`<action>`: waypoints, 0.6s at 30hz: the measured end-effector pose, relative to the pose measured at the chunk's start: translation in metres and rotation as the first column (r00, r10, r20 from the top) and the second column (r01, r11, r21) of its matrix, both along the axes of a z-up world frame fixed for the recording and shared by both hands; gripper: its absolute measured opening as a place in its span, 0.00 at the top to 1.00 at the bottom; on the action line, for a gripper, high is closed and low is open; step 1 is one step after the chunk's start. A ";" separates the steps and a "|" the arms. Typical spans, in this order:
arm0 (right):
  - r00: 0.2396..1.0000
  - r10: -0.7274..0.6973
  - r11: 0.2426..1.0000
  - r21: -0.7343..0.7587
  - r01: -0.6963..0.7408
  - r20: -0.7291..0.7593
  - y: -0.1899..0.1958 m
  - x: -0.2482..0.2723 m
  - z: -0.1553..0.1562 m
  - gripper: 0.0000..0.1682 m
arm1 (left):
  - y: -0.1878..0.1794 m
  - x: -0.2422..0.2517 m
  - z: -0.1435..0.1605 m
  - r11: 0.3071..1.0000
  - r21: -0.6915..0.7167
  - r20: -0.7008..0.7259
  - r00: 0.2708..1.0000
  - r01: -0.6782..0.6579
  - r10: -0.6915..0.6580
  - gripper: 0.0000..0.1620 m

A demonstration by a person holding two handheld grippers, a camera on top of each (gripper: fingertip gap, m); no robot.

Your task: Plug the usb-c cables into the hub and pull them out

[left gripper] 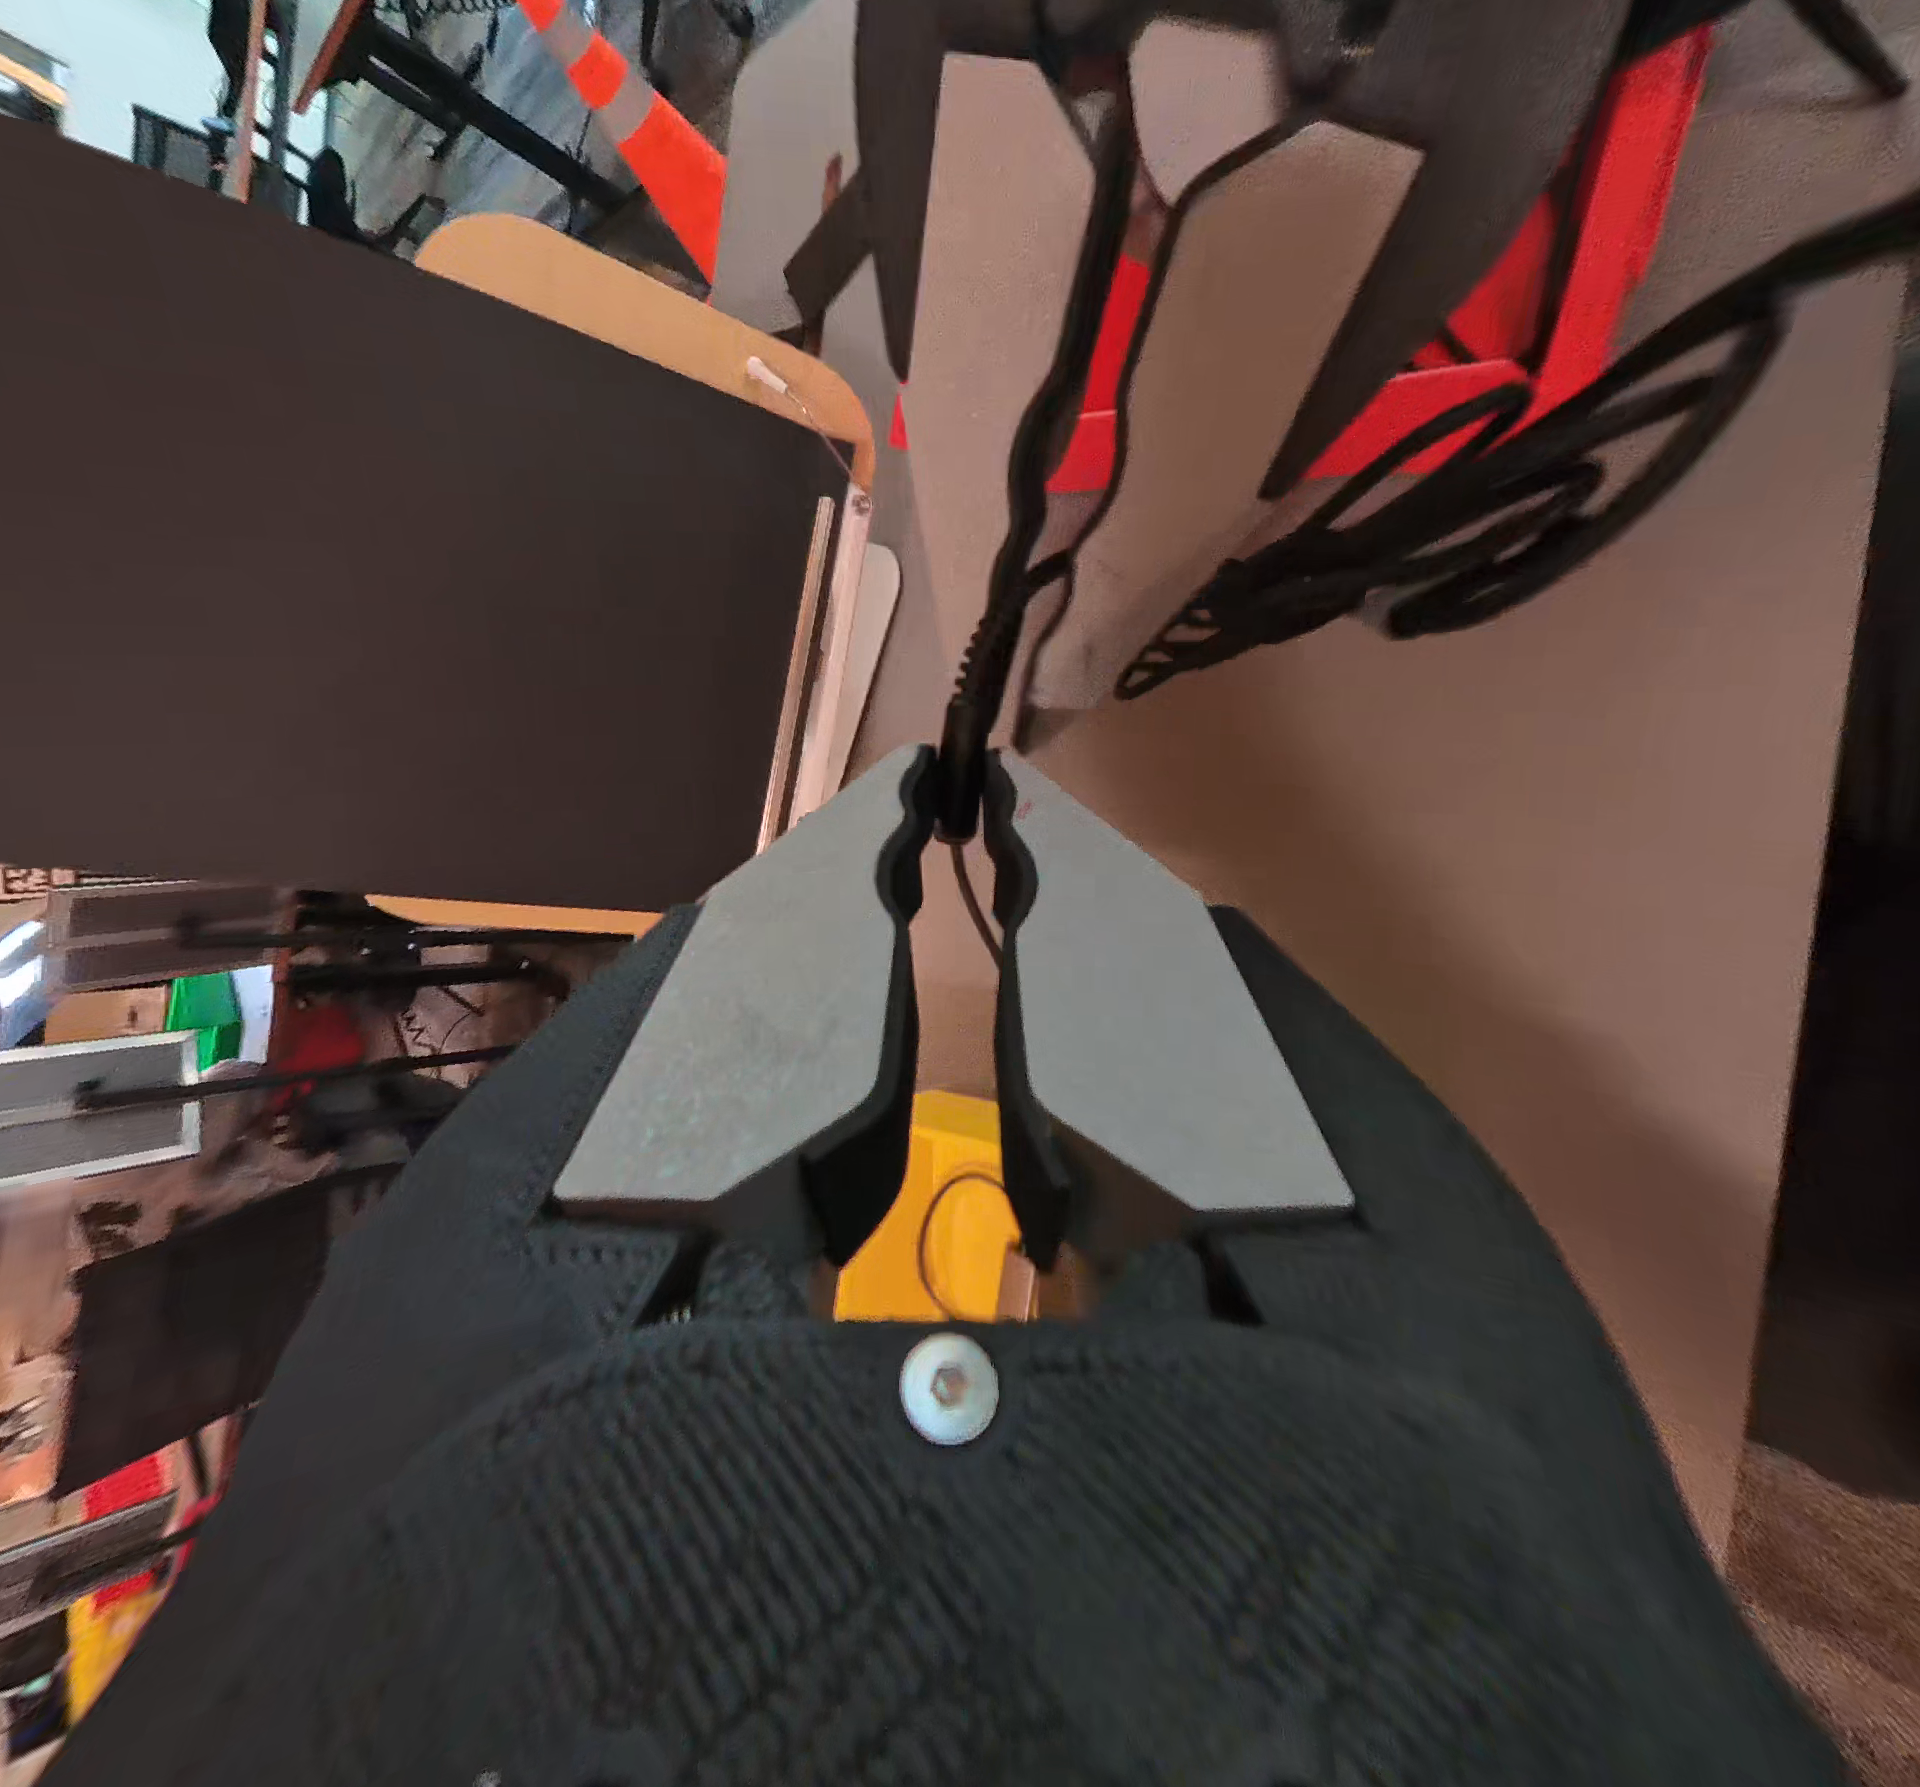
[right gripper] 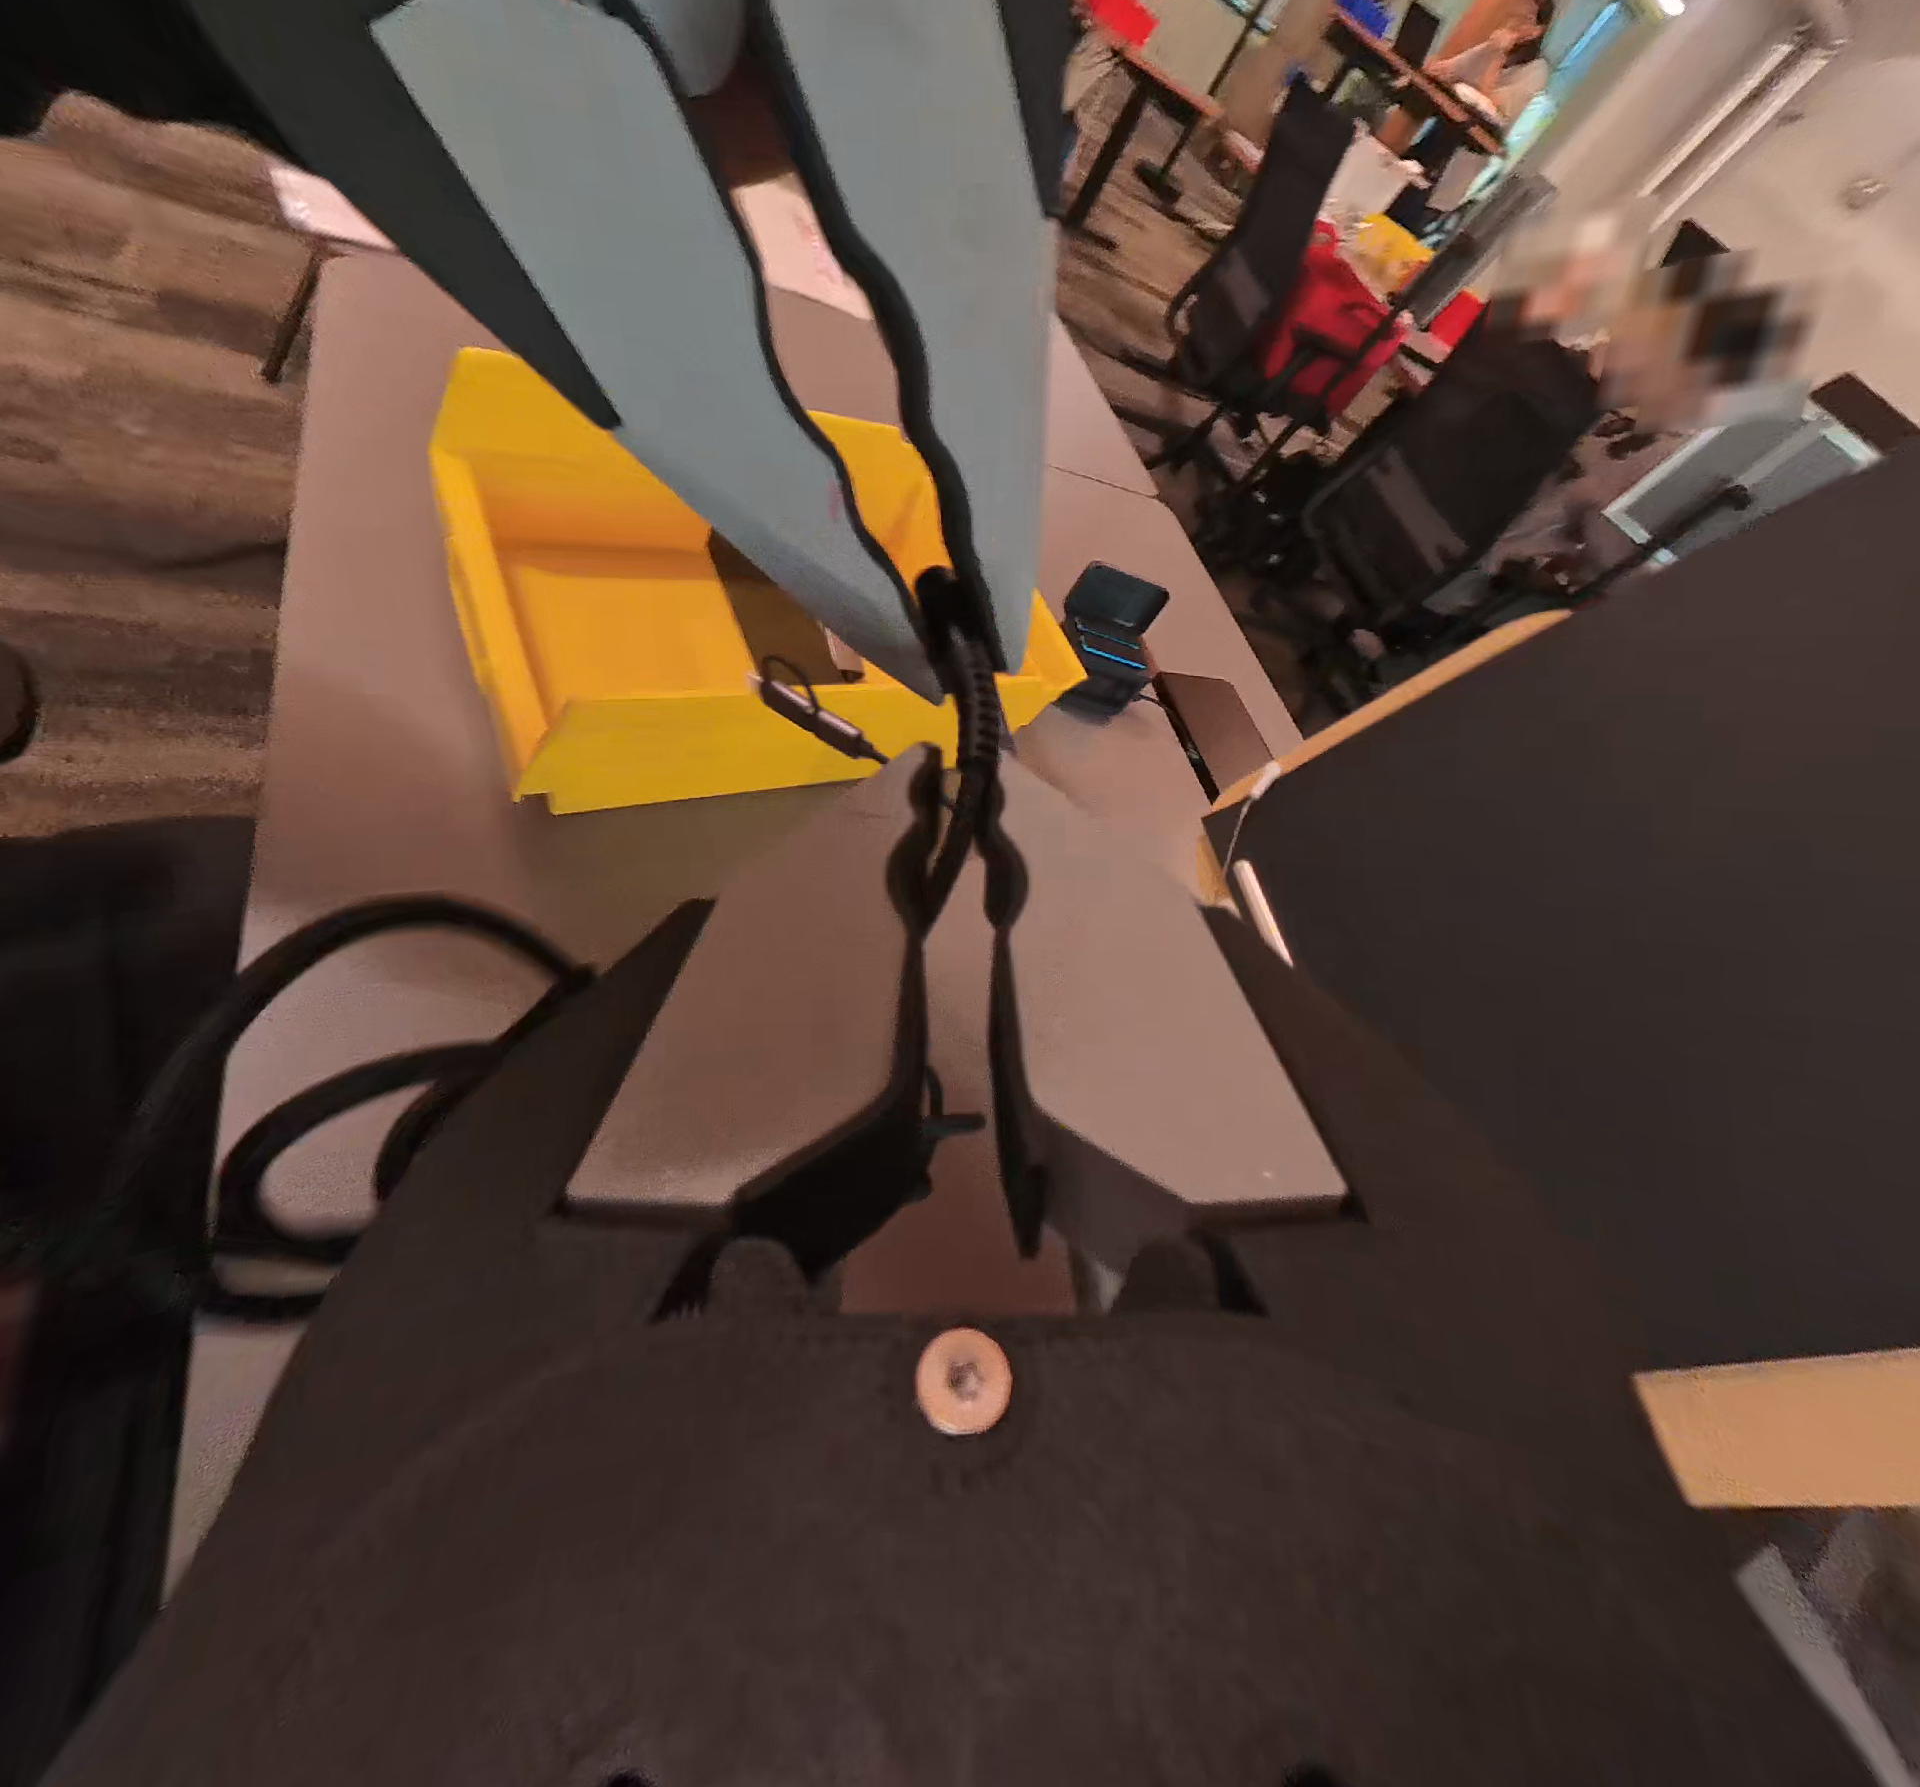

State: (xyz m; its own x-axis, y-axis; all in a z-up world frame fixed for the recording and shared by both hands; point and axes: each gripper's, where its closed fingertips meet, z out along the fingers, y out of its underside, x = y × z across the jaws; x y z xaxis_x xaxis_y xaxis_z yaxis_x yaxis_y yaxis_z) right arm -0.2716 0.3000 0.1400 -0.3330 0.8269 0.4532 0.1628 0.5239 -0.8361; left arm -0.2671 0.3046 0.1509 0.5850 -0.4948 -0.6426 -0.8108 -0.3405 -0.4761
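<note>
Both tools meet over the worktop: our left tool pinches the ribbed black plug of a usb-c cable, its long axis running away toward our right tool, closed on that cable. Beyond sits a yellow plastic bin.

The right gripper is reaching over a grey table, its fingertips sitting close together around a black cable with a ribbed strain relief. Opposite, the left gripper is pointing down toward it and pinching the same cable's plug end. A yellow bin is lying behind them, with a small black connector resting at its front edge. Thick black cords are looping on the table at lower left.
</note>
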 end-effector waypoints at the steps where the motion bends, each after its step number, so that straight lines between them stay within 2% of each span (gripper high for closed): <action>1: 1.000 -0.007 0.999 -0.038 0.006 -0.022 0.005 0.000 -0.001 1.00 | 0.003 0.001 -0.003 1.000 0.014 0.032 0.999 0.007 -0.007 0.96; 5: 0.997 0.046 0.968 -0.245 -0.061 -0.066 0.016 0.004 -0.004 1.00 | 0.010 -0.002 -0.007 0.994 0.112 0.237 0.971 -0.008 -0.019 0.95; 7: 0.993 0.099 0.937 -0.328 -0.117 -0.069 0.017 0.009 -0.007 1.00 | 0.011 -0.009 -0.013 0.988 0.150 0.325 0.946 -0.036 -0.015 0.82; 11: 0.975 0.195 0.866 -0.448 -0.224 -0.111 0.015 0.020 -0.006 1.00 | 0.023 0.000 -0.023 0.975 0.221 0.450 0.889 -0.021 -0.082 0.77; 13: 0.961 0.243 0.819 -0.502 -0.278 -0.136 0.015 0.027 -0.003 1.00 | 0.032 0.010 -0.026 0.961 0.277 0.427 0.895 0.010 -0.133 0.88; 15: 0.945 0.282 0.777 -0.539 -0.326 -0.166 0.015 0.035 0.000 1.00 | 0.039 0.021 -0.035 0.954 0.296 0.381 0.911 0.042 -0.159 0.94; 18: 0.941 0.304 0.741 -0.584 -0.332 -0.149 0.018 0.046 -0.001 1.00 | 0.044 0.032 -0.036 0.941 0.333 0.361 0.914 0.059 -0.185 0.95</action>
State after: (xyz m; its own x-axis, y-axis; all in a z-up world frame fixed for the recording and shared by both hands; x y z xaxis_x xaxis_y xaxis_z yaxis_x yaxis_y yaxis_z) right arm -0.2260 0.3184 0.1386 -0.6182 0.7827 -0.0716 0.0355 -0.0632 -0.9974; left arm -0.2355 0.3488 0.1144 0.7636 -0.3921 -0.5130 -0.5699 -0.0355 -0.8210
